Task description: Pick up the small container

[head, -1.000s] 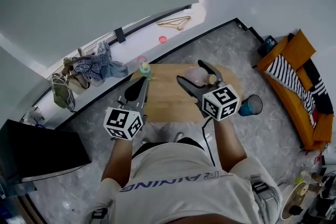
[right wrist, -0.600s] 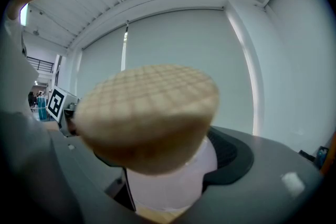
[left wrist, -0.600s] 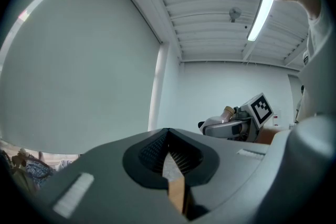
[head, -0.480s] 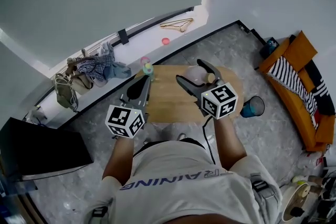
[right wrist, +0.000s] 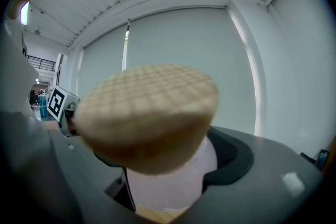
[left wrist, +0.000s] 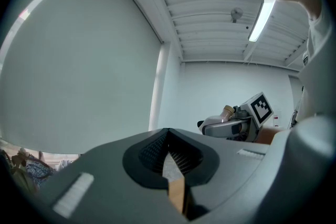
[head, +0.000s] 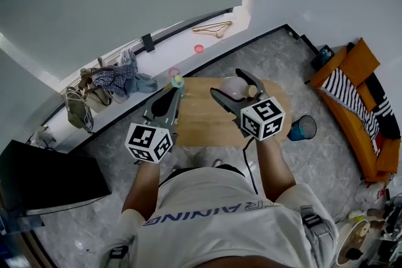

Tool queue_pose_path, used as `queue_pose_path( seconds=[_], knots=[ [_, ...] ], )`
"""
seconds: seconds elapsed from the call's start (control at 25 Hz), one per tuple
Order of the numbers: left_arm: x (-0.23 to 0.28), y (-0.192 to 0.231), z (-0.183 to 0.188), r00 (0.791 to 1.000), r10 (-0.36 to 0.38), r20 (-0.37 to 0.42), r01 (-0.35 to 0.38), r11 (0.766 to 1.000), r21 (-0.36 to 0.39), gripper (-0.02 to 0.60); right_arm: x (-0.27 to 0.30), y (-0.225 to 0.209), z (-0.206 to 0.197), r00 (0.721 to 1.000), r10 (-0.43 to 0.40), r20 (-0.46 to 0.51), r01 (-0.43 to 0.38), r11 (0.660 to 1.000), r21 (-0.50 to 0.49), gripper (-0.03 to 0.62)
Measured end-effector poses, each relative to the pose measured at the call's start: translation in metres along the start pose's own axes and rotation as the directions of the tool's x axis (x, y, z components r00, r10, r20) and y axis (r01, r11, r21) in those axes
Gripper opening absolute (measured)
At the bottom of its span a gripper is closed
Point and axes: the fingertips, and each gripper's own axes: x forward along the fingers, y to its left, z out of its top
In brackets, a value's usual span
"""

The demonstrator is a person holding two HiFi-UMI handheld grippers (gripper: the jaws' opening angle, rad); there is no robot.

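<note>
The small container (head: pixel 231 88) is a pale rounded jar with a cork lid (head: pixel 252 93). My right gripper (head: pixel 227 85) is shut on it above the wooden table (head: pixel 201 119). In the right gripper view the cork lid (right wrist: pixel 147 107) looms close, and the jar's white body (right wrist: pixel 173 176) sits between the dark jaws. The left gripper view shows the held container (left wrist: pixel 227 111) at the right. My left gripper (head: pixel 176 90) hovers over the table's left part. Its jaws meet at the tips with nothing in them (left wrist: pixel 168 136).
A small green-and-pink bottle (head: pixel 177 80) stands at the table's far left corner, just past the left gripper's tips. A blue bin (head: pixel 302 127) stands right of the table and an orange sofa (head: pixel 358 97) further right. Clothes (head: pixel 113 80) and a hanger (head: pixel 211 28) lie on the window ledge.
</note>
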Motion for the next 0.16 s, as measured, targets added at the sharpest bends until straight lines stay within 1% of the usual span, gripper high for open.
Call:
queue_pose_path(
  seconds=[0.16],
  knots=[
    [-0.0007,0.0018,0.001,1.0,-0.001,-0.001,0.001,1.0,0.0,0.0,0.0007,0.0021,0.0013,1.0,-0.002,-0.004,0.002,1.0,-0.006,0.433]
  ],
)
